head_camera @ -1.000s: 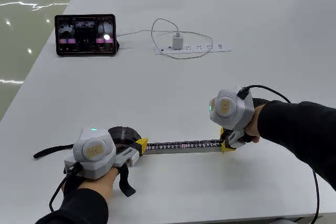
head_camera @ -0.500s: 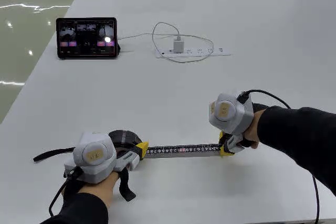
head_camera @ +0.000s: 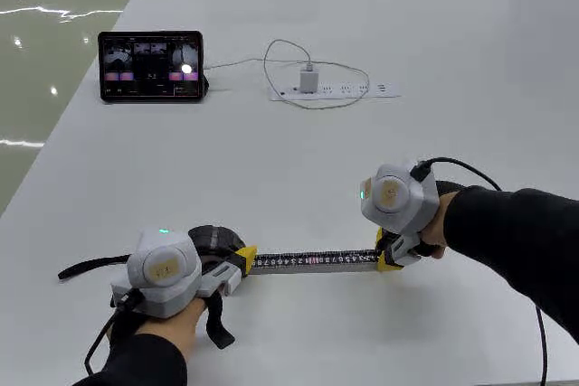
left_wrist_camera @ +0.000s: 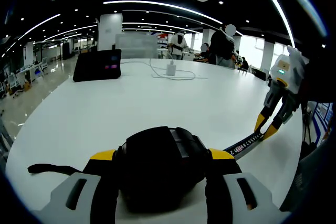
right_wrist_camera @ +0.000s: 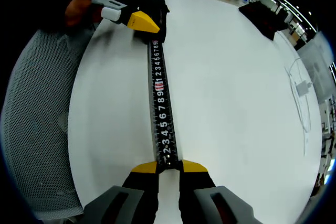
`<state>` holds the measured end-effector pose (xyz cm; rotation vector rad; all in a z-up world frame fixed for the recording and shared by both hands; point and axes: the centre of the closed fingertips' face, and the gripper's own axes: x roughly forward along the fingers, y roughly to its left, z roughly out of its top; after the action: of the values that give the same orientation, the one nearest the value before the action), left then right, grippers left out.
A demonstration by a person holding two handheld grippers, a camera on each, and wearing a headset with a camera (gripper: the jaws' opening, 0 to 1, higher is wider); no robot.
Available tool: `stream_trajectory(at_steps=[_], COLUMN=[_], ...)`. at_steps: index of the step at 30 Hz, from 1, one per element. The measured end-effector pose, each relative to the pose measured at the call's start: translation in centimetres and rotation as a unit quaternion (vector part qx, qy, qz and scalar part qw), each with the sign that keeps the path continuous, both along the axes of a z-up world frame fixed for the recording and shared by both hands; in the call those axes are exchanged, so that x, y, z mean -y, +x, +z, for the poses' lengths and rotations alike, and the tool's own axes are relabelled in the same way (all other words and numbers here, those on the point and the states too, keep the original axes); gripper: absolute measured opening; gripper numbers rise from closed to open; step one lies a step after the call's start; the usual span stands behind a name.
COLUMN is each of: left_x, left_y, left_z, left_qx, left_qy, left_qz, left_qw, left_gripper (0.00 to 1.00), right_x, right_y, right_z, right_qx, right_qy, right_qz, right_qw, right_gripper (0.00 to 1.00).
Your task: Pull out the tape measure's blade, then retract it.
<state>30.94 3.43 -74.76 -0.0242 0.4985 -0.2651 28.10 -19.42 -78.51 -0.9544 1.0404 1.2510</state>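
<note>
Across the last second the head view has drifted a little, but the stretch of blade [right_wrist_camera: 159, 93] between the two grippers looks the same length as before, and the right gripper [right_wrist_camera: 169, 167] has barely shifted along the near edge of the table [head_camera: 298, 160]. So the pull seems to have stopped. I judge the drawing-out half done and the retracting half not yet begun. The left gripper [head_camera: 235, 265] is clamped on the tape measure's black case [left_wrist_camera: 157, 174], one yellow-tipped jaw on each side, pinning it to the table close to the near left corner, with its black wrist strap [head_camera: 90, 265] trailing off to the left. The right gripper's jaws are pinched together on the free end of the blade, which lies flat and straight on the table, printed face up, running parallel to the near edge from the case mouth to those jaws. The case is the one housing in play; the rest of the blade is presumably coiled inside it, though that is hidden. Letting the right gripper travel back toward the case should feed the blade in. Far off, toward the far left, stand a lit tablet [head_camera: 150, 65] and a power strip [head_camera: 335, 89] with a plugged-in charger [head_camera: 308, 80].
</note>
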Motion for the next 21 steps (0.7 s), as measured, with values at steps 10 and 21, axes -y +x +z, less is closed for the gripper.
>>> stream_trajectory(at_steps=[10, 21], left_x=[-0.04, -0.05], left_y=[-0.06, -0.05], left_z=[0.02, 0.01], left_qx=[-0.002, -0.002], left_qy=[-0.004, -0.004], left_qz=[-0.001, -0.003], left_qw=[1.0, 1.0], left_gripper=[0.62, 0.62], right_x=[-0.29, -0.71], right_y=[0.04, 0.16], right_z=[0.0, 0.03], right_qx=[0.0, -0.002], right_qy=[-0.003, -0.002], right_qz=[-0.011, -0.018], right_qw=[0.9999, 0.9998], right_gripper=[0.11, 0.11])
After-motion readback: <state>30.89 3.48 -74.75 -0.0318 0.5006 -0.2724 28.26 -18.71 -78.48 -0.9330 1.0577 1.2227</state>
